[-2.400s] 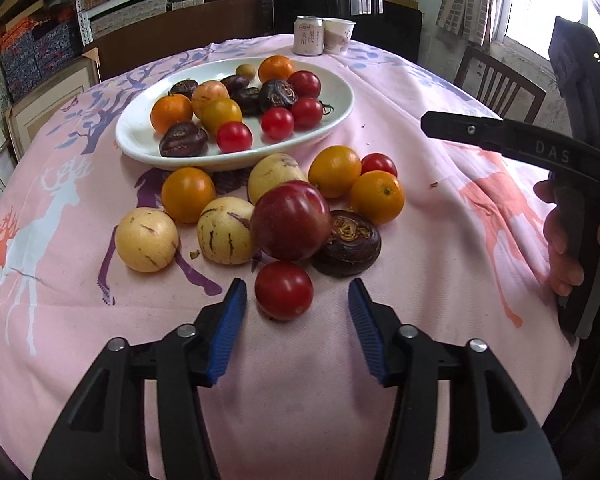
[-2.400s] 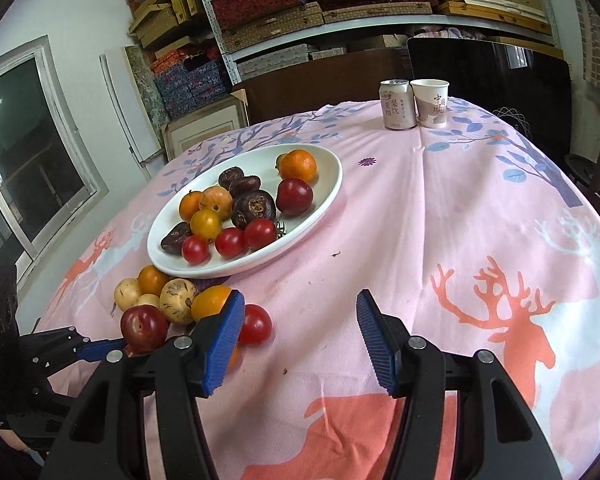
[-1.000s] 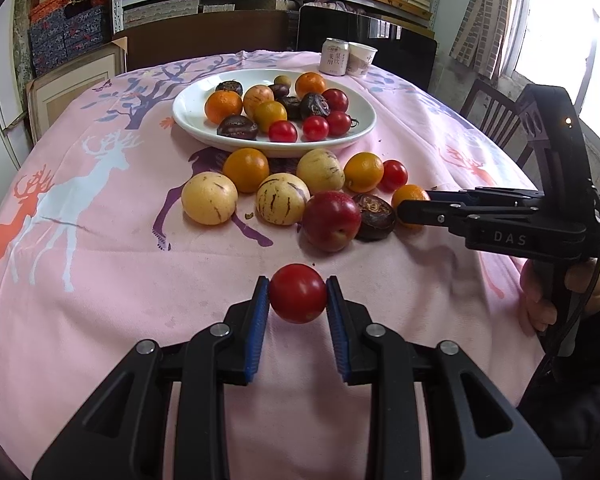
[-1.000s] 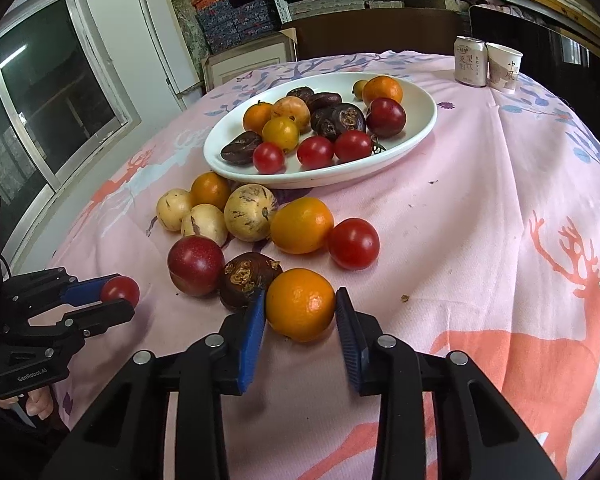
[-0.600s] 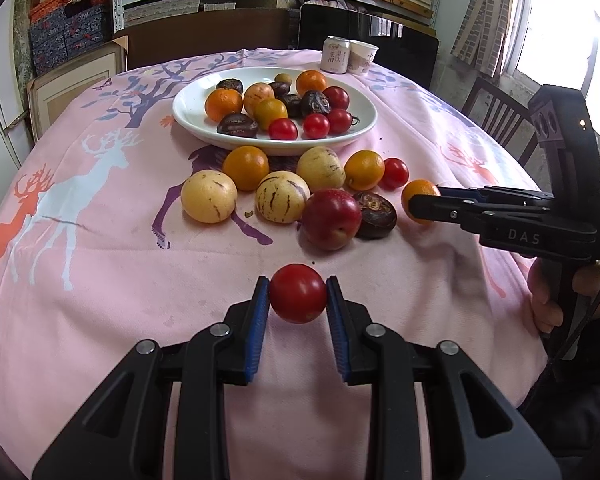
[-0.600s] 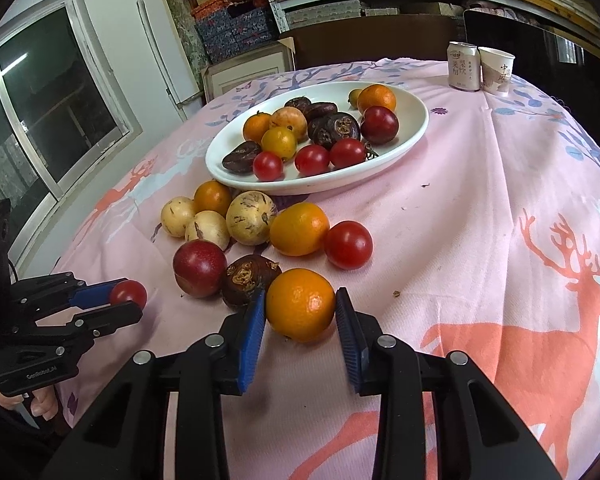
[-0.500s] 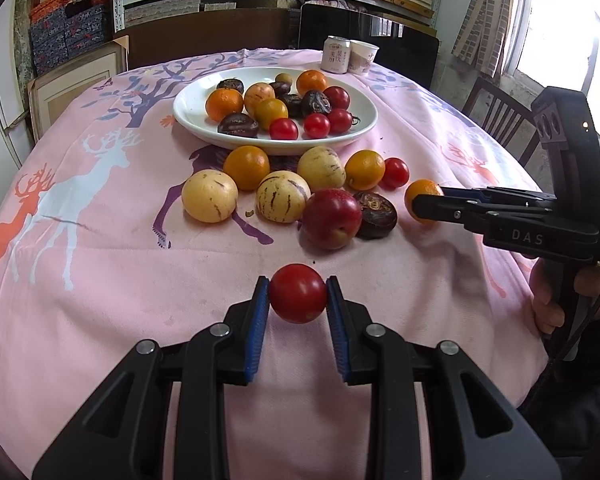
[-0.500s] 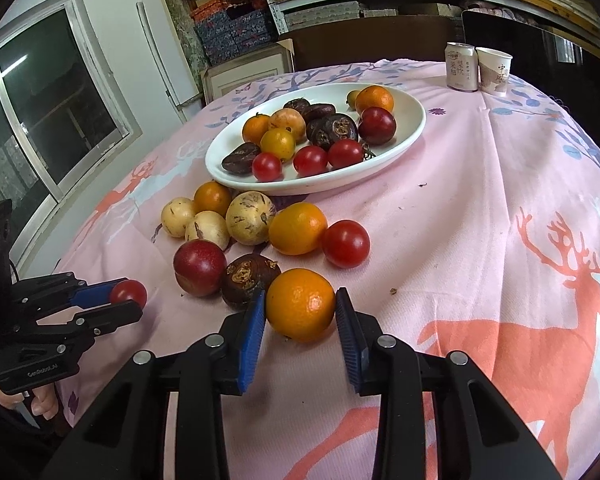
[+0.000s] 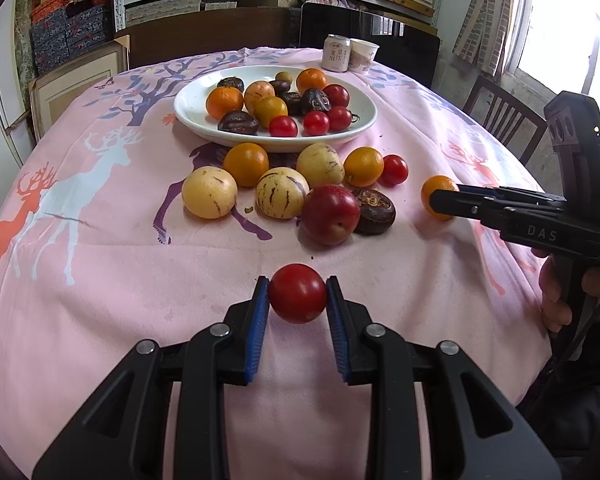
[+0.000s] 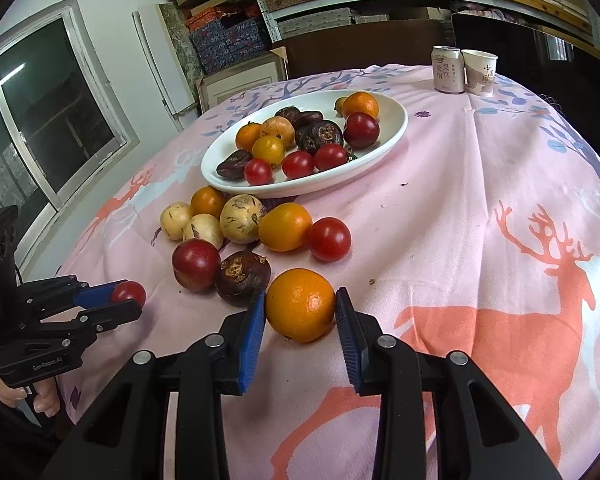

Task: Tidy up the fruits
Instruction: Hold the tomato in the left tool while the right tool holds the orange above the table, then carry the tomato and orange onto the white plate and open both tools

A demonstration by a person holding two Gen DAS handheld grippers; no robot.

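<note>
My left gripper point(image 9: 298, 300) is shut on a red tomato point(image 9: 298, 293) and holds it just above the pink tablecloth, nearer to me than the loose fruit. My right gripper point(image 10: 300, 312) is shut on an orange point(image 10: 301, 305), held low over the cloth at the right of the loose fruit; the orange also shows in the left wrist view point(image 9: 436, 196). A white oval plate point(image 9: 192, 114) further back holds several oranges, tomatoes, dark passion fruits and a plum. Several loose fruits lie in front of it, among them a red plum point(image 9: 330, 215) and a dark passion fruit point(image 9: 373, 212).
A drink can point(image 9: 337, 53) and a paper cup point(image 9: 363, 55) stand at the table's far edge. A wooden chair point(image 9: 500, 116) stands at the right. Shelves and boxes fill the back wall. The table edge curves away on the left and right.
Earlier both grippers were open; each has closed on its fruit. In the last second the right gripper has drawn the orange away from the passion fruit. The left gripper has held still.
</note>
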